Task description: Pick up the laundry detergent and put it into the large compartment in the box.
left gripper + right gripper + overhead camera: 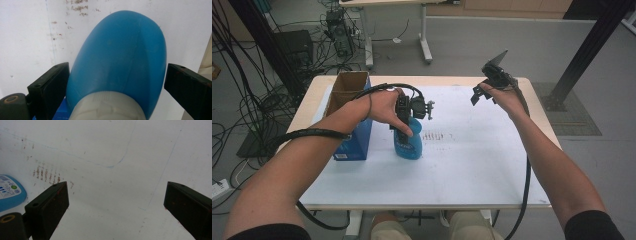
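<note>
Bottle (120, 57) stands near the tabletop's (472, 170) left edge; my left gripper (408, 131) straddles it, jaws apart, while my right gripper (484, 93) hangs wide apart.

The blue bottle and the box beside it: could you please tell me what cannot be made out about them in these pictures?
- Blue bottle: in the high view the left hand and left gripper cover its top.
- Bottle cap: cut off by the bottom edge of the left gripper view.
- Bottle label: print too small, cut by the right gripper view's left edge.
- Cardboard box: its inside is hidden by its walls in the high view.
</note>
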Demonstrator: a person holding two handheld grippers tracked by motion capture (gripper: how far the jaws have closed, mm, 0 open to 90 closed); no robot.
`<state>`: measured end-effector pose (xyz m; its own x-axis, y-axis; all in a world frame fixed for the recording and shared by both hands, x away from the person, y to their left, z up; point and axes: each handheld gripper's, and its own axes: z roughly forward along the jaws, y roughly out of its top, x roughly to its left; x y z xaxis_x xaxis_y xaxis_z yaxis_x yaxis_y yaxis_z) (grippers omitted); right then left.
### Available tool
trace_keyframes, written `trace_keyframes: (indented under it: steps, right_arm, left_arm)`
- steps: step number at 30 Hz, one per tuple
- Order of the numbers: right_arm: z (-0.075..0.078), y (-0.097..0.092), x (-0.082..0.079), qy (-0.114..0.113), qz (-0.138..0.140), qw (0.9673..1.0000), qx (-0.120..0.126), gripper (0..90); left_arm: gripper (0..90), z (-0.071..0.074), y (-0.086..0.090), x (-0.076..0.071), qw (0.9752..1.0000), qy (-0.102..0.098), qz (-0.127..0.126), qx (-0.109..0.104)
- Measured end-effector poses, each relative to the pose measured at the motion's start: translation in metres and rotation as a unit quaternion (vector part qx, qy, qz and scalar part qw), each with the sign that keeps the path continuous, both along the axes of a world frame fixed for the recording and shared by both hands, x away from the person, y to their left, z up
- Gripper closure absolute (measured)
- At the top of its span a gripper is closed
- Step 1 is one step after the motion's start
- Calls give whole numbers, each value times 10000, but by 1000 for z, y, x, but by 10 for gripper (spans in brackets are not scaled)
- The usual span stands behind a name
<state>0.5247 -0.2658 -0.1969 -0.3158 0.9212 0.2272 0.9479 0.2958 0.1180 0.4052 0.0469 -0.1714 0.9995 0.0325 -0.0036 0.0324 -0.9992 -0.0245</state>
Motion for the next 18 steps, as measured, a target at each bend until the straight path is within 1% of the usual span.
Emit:
trace_keyframes:
  steps: [6,11,16,18]
  right_arm:
    - [-1,1,1,18,6,10000,-8,57]
    - [-1,2,2,27,17,10000,-30,57]
    - [-2,4,3,38,43,10000,-35,57]
    - [-2,4,3,57,17,10000,-25,57]
  left_arm:
    - [80,1,2,-2,10000,-67,-16,-35]
    - [104,2,2,-3,9999,-105,-63,-46]
    - [113,2,1,-4,9999,-129,-97,-34]
    - [131,2,0,-4,9998,-146,-118,-17]
